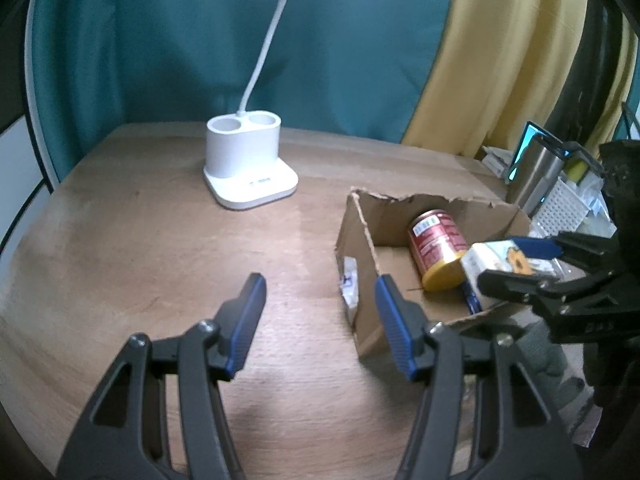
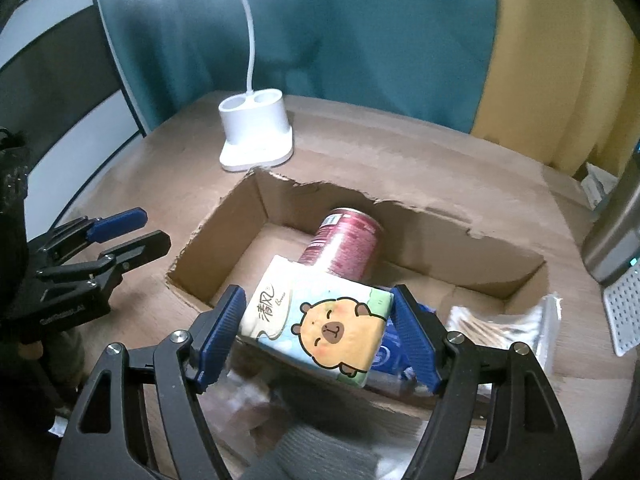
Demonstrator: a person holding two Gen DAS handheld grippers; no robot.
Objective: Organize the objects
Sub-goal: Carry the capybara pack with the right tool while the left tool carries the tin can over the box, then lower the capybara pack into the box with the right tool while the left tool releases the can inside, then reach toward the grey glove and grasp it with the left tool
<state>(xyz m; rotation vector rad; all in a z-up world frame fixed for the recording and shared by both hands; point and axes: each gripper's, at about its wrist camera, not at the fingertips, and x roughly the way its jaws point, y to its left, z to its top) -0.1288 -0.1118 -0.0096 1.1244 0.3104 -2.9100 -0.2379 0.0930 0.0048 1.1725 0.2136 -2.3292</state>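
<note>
right wrist: red can (image 2: 344, 246) just beyond claw-held tissue pack (image 2: 320, 328)

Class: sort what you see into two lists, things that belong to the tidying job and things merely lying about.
Job: torn brown cardboard box; red cylindrical can lying inside; cartoon-printed tissue pack in the right gripper.
Lying about: white desk lamp; steel container; white perforated basket.

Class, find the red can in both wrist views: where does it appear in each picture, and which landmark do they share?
Left wrist: red can lies right of centre, inside the cardboard box.
Right wrist: red can lies mid-frame, behind the tissue pack.
Shared landmark: white desk lamp base.
</note>
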